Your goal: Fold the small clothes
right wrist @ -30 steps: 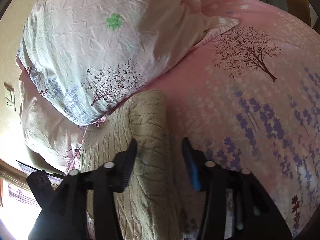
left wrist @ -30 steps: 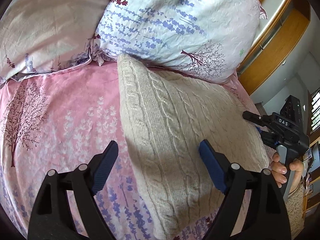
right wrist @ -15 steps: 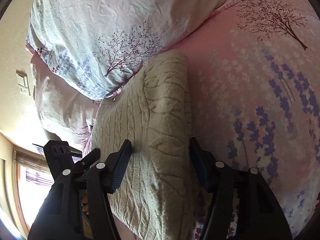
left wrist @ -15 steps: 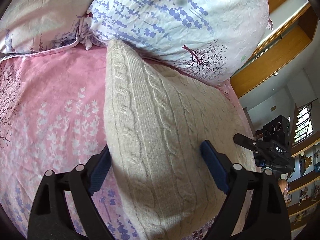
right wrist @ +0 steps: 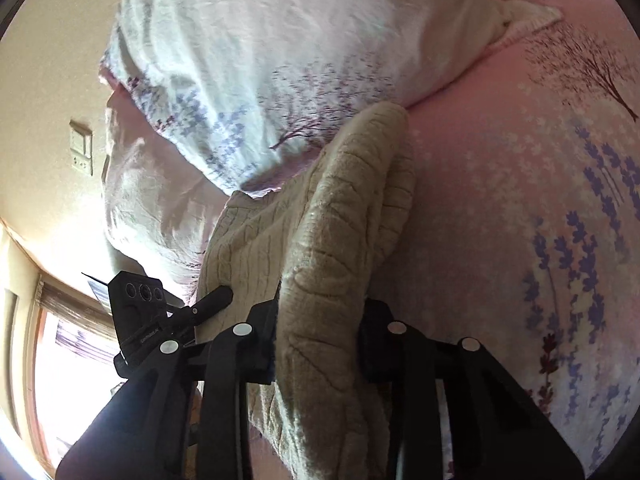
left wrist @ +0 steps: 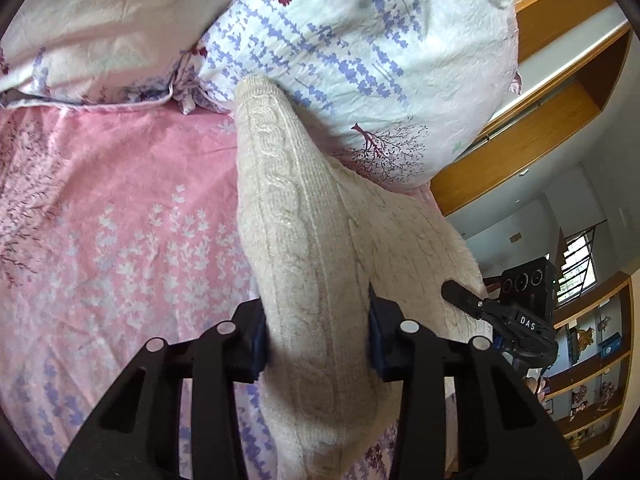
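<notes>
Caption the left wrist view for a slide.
Left gripper clamps the cream sweater's edge on a pink bed.

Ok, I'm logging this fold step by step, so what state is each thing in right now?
Knit sweater: pinched into a raised ridge, far end against the pillow.
Left gripper: jaws just closed, shut on the sweater.
Right gripper: jaws just closed, shut on the sweater's other edge.
Bedsheet: spread flat.

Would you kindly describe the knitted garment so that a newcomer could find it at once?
On the pink flowered bedsheet, just below the white pillow with lavender sprigs, lies the cream sweater. It is the only thick cable-knit piece, plain among printed bedding, with an edge pinched in each claw.
</notes>
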Demonstrator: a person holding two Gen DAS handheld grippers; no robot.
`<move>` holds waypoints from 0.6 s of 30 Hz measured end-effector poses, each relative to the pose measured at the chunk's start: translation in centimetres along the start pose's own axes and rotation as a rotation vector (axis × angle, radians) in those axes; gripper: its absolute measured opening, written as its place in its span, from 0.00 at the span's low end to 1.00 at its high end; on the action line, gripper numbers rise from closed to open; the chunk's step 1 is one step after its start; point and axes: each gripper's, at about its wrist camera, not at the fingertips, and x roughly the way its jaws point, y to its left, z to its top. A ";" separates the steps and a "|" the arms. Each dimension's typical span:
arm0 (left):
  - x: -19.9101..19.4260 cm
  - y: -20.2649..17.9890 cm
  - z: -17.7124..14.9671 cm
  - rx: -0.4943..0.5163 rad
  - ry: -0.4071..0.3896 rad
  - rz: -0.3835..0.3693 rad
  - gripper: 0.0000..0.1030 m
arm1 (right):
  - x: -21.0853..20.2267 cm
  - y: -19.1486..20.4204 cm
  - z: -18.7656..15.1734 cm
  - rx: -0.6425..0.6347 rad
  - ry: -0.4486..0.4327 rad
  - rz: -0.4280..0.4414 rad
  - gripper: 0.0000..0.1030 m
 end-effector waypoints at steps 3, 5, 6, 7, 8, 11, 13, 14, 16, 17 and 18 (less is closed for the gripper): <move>-3.3 0.9 -0.3 0.028 -0.039 0.030 0.37 | 1.5 3.8 -0.6 -0.115 0.000 -0.025 0.27; -5.6 2.2 -0.2 0.032 -0.068 0.045 0.37 | 2.8 5.7 -1.1 -0.182 -0.009 -0.017 0.27; -6.8 2.9 -0.1 0.034 -0.083 0.055 0.37 | 3.5 6.4 -1.3 -0.201 -0.013 -0.008 0.27; -7.7 3.6 0.0 0.032 -0.095 0.061 0.38 | 4.4 7.1 -1.5 -0.216 -0.016 0.005 0.27; -8.4 4.4 0.0 0.028 -0.101 0.067 0.38 | 5.1 7.5 -1.8 -0.230 -0.017 0.009 0.27; -8.7 7.7 -0.1 -0.034 -0.071 0.099 0.40 | 8.4 7.2 -2.4 -0.215 0.052 -0.025 0.27; -7.8 10.1 -0.7 -0.109 -0.033 0.102 0.47 | 10.4 6.1 -2.8 -0.182 0.098 -0.093 0.33; -7.8 10.9 -0.7 -0.140 -0.041 0.071 0.51 | 10.5 5.6 -2.9 -0.160 0.101 -0.066 0.34; -8.3 11.4 -0.8 -0.157 -0.051 0.059 0.53 | 9.8 4.9 -2.2 -0.105 0.124 -0.050 0.40; -8.8 10.9 -0.6 -0.133 -0.066 0.085 0.53 | 9.1 4.9 -1.9 -0.098 0.109 -0.052 0.40; -9.4 10.2 -0.6 -0.093 -0.093 0.126 0.53 | 8.4 4.9 -1.6 -0.102 0.081 -0.061 0.41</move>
